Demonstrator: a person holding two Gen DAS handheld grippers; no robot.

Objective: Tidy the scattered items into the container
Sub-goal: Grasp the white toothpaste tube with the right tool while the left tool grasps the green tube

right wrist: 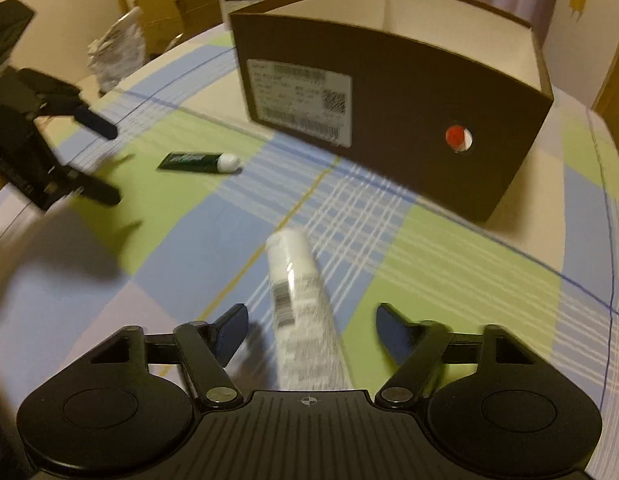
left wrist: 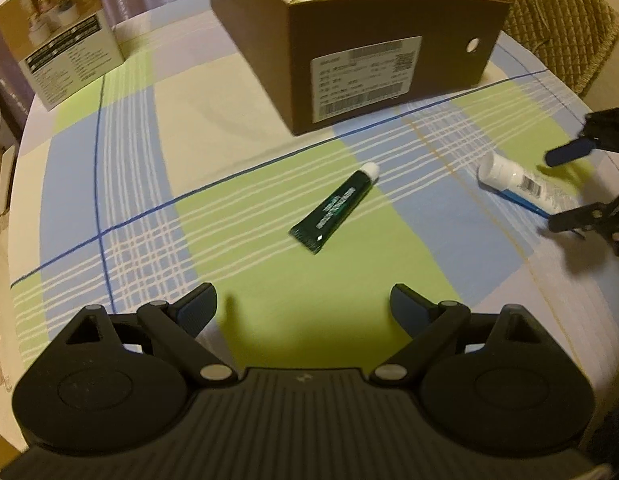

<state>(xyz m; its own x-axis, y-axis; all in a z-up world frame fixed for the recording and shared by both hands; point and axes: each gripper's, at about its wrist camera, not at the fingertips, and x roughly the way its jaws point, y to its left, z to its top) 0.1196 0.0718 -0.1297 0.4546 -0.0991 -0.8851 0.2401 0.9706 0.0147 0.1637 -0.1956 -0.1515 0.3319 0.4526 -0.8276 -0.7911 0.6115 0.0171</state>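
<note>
A dark green tube with a white cap [left wrist: 335,208] lies on the checked tablecloth, ahead of my left gripper [left wrist: 303,306], which is open and empty. The tube also shows in the right wrist view [right wrist: 197,162]. A white tube with a barcode [right wrist: 301,300] lies between the open fingers of my right gripper [right wrist: 309,332]; the fingers stand apart from it. In the left wrist view the white tube [left wrist: 513,180] lies at the right between the right gripper's fingers [left wrist: 565,152]. The brown cardboard box [left wrist: 373,60] stands open behind both tubes, also in the right wrist view [right wrist: 393,92].
A white product box [left wrist: 61,40] stands at the table's far left. A wicker chair [left wrist: 557,16] is behind the brown box on the right. A stack of crumpled papers [right wrist: 117,52] sits at the table's far edge. The left gripper [right wrist: 93,156] shows at the left of the right wrist view.
</note>
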